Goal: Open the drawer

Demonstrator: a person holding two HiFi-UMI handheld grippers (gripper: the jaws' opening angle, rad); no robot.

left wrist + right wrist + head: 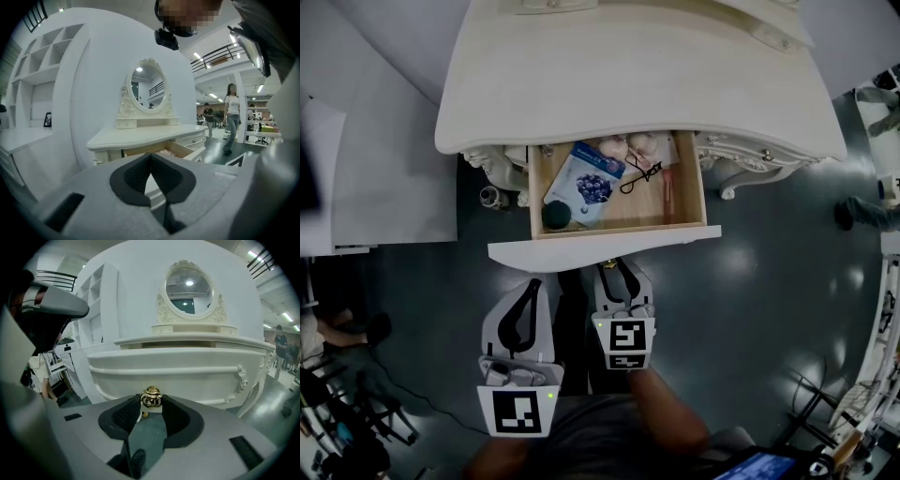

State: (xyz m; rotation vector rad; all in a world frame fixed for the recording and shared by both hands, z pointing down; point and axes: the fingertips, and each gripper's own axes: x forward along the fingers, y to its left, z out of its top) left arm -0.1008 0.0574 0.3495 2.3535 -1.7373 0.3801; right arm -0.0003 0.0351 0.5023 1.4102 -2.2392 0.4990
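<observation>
Drawer (605,246) open; right gripper (151,405) fingers clamp 1 knob (151,397), left gripper (151,158) fingers together.

A cream dressing table (628,84) with a carved oval mirror (189,289) stands against a curved white wall (93,65). White open shelves (42,61) are built in beside it. The floor (769,281) is dark grey and glossy, catching pale reflections. Beyond the wall, a large hall shows ceiling lights (197,56) and an upper railing (220,50).
</observation>
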